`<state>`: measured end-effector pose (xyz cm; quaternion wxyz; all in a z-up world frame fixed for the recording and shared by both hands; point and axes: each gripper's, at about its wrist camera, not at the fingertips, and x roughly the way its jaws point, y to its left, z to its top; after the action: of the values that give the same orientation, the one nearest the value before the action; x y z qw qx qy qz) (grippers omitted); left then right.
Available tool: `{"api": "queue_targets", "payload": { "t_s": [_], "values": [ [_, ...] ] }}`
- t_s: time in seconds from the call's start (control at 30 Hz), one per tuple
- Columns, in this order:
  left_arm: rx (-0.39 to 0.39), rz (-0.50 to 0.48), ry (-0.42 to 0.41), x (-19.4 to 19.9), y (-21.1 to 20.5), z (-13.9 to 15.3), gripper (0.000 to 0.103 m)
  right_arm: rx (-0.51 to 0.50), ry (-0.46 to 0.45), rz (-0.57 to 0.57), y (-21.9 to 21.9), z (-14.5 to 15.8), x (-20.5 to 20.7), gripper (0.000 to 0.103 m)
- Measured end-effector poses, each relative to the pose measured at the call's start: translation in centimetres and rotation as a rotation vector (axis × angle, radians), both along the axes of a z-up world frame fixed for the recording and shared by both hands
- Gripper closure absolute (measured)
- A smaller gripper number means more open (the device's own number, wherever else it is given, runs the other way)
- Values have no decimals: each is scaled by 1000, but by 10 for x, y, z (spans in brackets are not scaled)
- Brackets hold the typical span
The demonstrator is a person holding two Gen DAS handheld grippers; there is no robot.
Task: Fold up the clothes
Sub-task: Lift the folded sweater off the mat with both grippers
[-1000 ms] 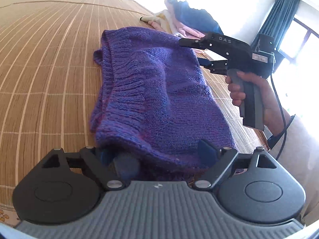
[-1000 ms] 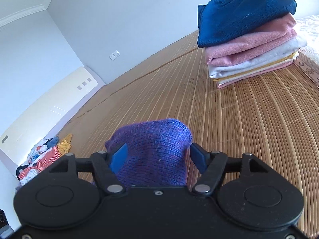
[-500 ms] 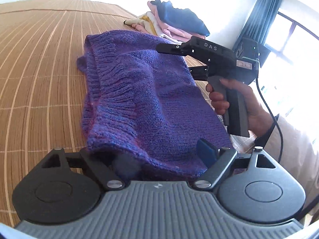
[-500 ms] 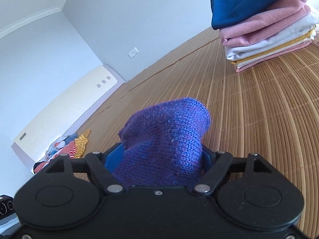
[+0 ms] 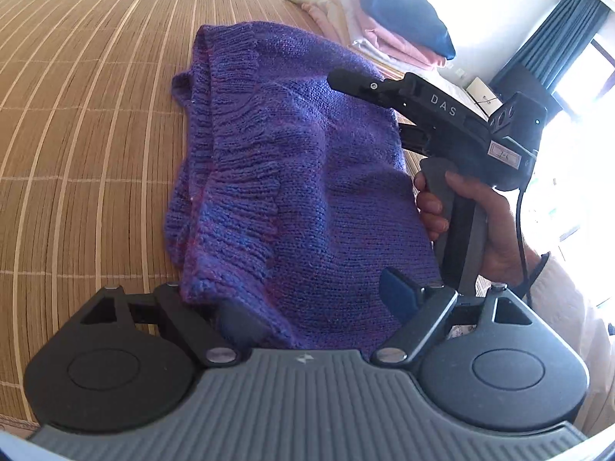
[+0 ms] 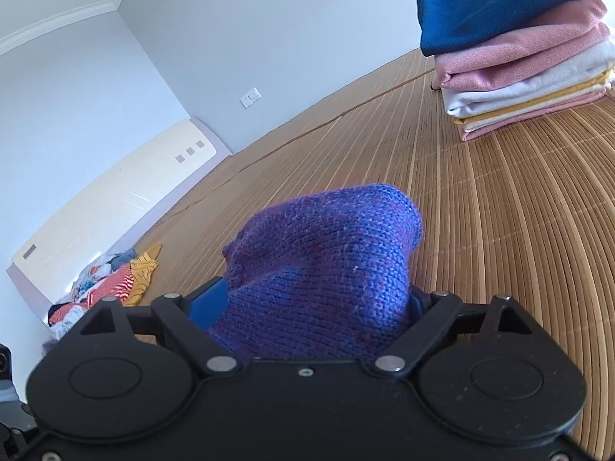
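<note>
A folded purple knit sweater (image 5: 307, 161) lies stretched over the bamboo mat (image 5: 77, 115) between my two grippers. Its near end fills the gap of my left gripper (image 5: 319, 307); one blue pad (image 5: 399, 296) shows and the other is buried under the knit. In the left wrist view, a hand holds my right gripper (image 5: 384, 111), which is clamped on the sweater's far right edge. In the right wrist view, a bunched hump of the sweater (image 6: 326, 269) sits squeezed between the right gripper's (image 6: 311, 299) fingers.
A stack of folded clothes (image 6: 519, 50), blue on top of pink and white, stands on the mat (image 6: 499, 230) ahead right; it also shows far back as the stack (image 5: 399, 34). Unfolded clothes (image 6: 111, 288) lie by a cream headboard (image 6: 115, 199). A blue curtain (image 5: 546, 50) hangs by a bright window.
The right gripper's pads closed in on the sweater's edge and the knit bunched up higher between them. Both views tilted, and the hand with the right gripper came nearer the left camera.
</note>
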<state>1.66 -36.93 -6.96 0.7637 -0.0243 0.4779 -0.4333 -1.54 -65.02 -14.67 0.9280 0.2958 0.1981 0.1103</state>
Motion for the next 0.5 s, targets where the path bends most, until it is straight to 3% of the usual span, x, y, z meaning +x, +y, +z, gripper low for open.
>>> {"api": "queue_targets", "payload": {
  "t_s": [0.2,0.3,0.4,0.5],
  "values": [
    [140,14,44,8,-19,8,21,-83,34,10,14,4,7,6],
    [161,34,23,3,-22,8,23,-119,64,-25,23,7,9,7],
    [175,25,2,-2,-22,9,23,-12,137,-88,15,15,15,9],
    [191,61,33,-2,-22,10,24,67,184,-124,-6,20,25,12]
  ]
}}
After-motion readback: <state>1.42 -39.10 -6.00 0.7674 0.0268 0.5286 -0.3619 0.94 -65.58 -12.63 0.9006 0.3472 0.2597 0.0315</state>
